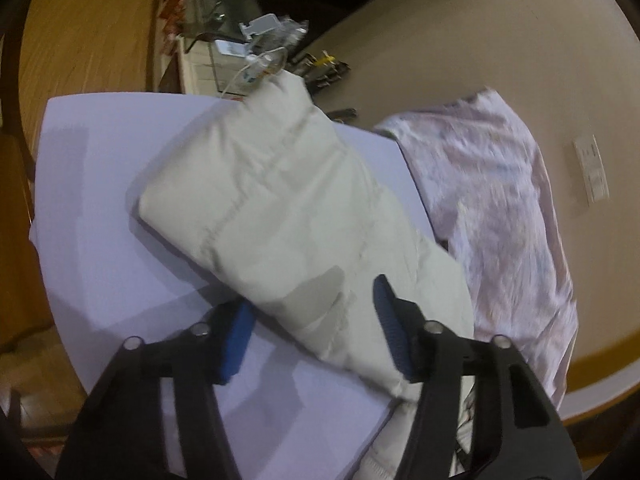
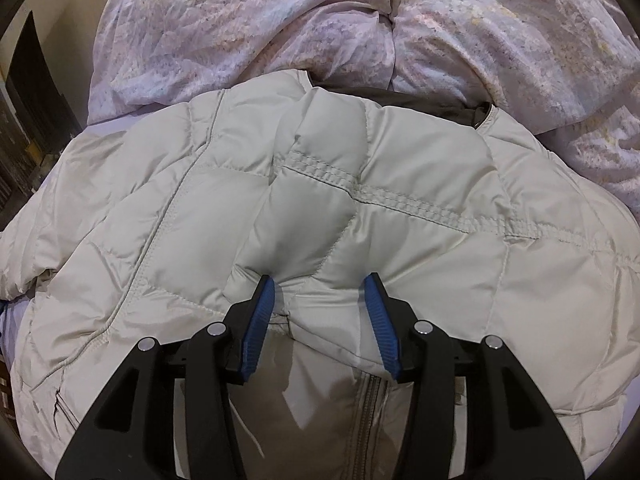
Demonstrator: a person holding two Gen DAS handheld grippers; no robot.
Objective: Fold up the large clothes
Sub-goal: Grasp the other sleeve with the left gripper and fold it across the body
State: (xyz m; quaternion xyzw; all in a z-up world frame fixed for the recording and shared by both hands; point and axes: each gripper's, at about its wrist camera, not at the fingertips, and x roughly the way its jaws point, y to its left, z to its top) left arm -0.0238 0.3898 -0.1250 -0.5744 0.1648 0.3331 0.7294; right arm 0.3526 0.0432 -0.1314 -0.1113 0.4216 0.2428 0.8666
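Note:
A cream quilted puffer jacket (image 1: 288, 208) lies folded on a pale lilac bed sheet (image 1: 100, 200). My left gripper (image 1: 312, 304) is open, its blue pads (image 1: 236, 340) straddling the jacket's near end just above it. In the right wrist view the jacket (image 2: 420, 240) fills the frame, its zipper (image 2: 368, 420) running toward me. My right gripper (image 2: 320, 292) is open, both blue pads (image 2: 380, 332) pressed against a puffed panel near the zipper, with fabric bulging between them.
A crumpled floral duvet (image 2: 320, 20) lies beyond the jacket and shows at the right in the left wrist view (image 1: 500, 200). A cluttered bedside shelf (image 1: 240, 52) stands past the bed's far end. A beige wall (image 1: 480, 40) with a socket (image 1: 592, 168) is behind.

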